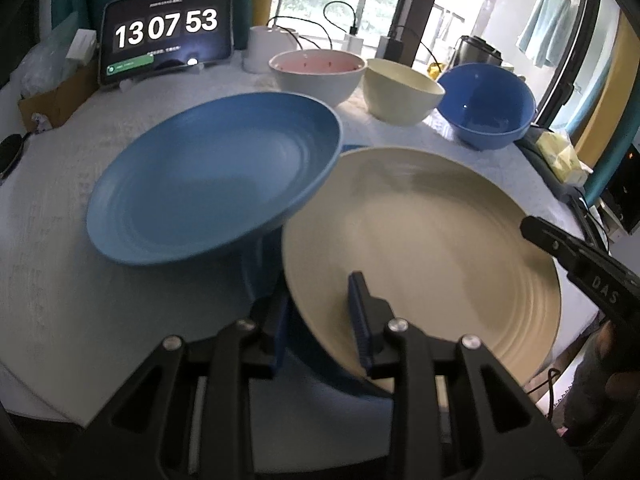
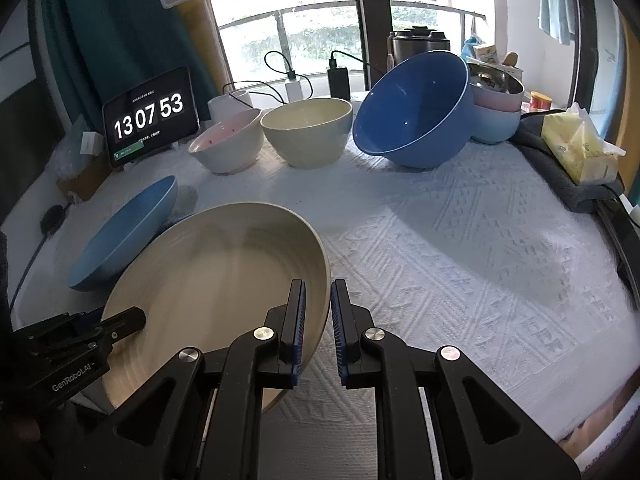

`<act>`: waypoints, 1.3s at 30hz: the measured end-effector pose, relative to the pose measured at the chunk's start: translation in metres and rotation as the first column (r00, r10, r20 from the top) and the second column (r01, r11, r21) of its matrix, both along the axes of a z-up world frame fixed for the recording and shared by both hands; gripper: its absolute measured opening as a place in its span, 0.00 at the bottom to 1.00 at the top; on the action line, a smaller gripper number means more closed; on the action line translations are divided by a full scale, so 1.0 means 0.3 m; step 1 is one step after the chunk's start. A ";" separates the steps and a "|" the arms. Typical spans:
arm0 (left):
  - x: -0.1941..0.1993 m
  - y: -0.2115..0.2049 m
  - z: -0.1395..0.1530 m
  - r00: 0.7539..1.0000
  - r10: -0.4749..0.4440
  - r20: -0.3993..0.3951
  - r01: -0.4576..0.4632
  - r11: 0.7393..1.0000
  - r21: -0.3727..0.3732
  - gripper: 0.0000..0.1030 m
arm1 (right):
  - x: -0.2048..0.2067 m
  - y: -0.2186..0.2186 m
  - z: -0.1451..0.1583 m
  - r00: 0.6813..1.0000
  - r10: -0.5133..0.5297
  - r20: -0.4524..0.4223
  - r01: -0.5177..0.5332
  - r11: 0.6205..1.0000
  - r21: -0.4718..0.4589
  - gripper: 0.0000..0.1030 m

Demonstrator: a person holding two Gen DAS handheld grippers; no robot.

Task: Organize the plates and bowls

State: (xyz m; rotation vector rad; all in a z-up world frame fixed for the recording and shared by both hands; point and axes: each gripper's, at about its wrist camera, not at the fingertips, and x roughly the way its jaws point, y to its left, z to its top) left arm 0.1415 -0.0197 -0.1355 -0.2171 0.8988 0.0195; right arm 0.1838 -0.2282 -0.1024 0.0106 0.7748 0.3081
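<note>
**Cream plate held at both rims**

The right gripper pinches the cream plate at its near rim; the left gripper straddles the opposite rim, jaws narrow. The blue plate lies just beyond-left, partly underneath.

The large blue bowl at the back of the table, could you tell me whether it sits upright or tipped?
Tipped. The blue bowl leans with its opening facing the camera, its rim resting against the stacked bowls behind it.

Both grippers were black linkage frames with silver screws; fingers carried ribbed blue pads (white lettering "GenRobot.AI" and "DAS" on the housings).
</note>
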 end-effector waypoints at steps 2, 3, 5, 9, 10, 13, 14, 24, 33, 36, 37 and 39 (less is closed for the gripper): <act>-0.005 0.009 0.003 1.000 -0.007 0.003 0.007 1.000 -0.013 0.30 | 0.001 0.012 -0.002 1.000 0.003 -0.006 -0.003 1.000 -0.001 0.14; -0.008 0.013 0.006 1.000 -0.009 0.006 0.009 1.000 -0.017 0.30 | 0.002 0.016 -0.002 1.000 -0.001 -0.003 0.001 1.000 -0.006 0.14; -0.013 0.016 0.011 1.000 -0.013 0.008 0.013 1.000 -0.023 0.31 | 0.007 0.027 -0.002 1.000 -0.005 -0.005 0.005 1.000 -0.013 0.14; -0.022 0.026 0.022 1.000 -0.019 0.018 0.019 1.000 -0.024 0.32 | 0.022 0.041 -0.010 1.000 -0.005 -0.010 0.005 1.000 -0.020 0.14; -0.024 0.030 0.025 1.000 -0.019 0.020 0.019 1.000 -0.024 0.33 | 0.025 0.047 -0.014 1.000 -0.005 -0.012 0.005 1.000 -0.023 0.14; -0.031 0.041 0.034 0.999 -0.017 0.030 0.018 0.999 -0.028 0.33 | 0.039 0.064 -0.033 1.000 -0.001 -0.020 0.000 0.999 -0.032 0.15; -0.033 0.044 0.038 0.999 -0.015 0.034 0.016 1.000 -0.025 0.33 | 0.043 0.070 -0.039 1.000 0.001 -0.022 -0.002 0.999 -0.035 0.15; -0.043 0.101 0.050 0.998 0.051 0.026 -0.052 0.998 0.020 0.34 | 0.077 0.104 -0.075 0.999 0.021 -0.039 -0.022 0.999 -0.029 0.18; -0.061 0.146 0.090 0.997 0.054 0.057 -0.054 0.999 0.000 0.34 | 0.082 0.114 -0.005 1.000 0.031 0.001 -0.031 0.999 -0.021 0.25; -0.073 0.163 0.114 0.995 0.052 0.089 -0.050 0.999 -0.017 0.34 | 0.074 0.135 0.040 0.998 0.041 0.044 -0.039 0.999 -0.027 0.27; -0.079 0.172 0.126 0.993 0.053 0.107 -0.051 0.998 -0.021 0.34 | 0.072 0.142 0.051 0.997 0.047 0.054 -0.046 0.999 -0.026 0.28; -0.091 0.188 0.150 0.988 0.059 0.143 -0.056 0.998 -0.025 0.34 | 0.072 0.163 0.072 0.996 0.065 0.067 -0.064 0.998 -0.018 0.30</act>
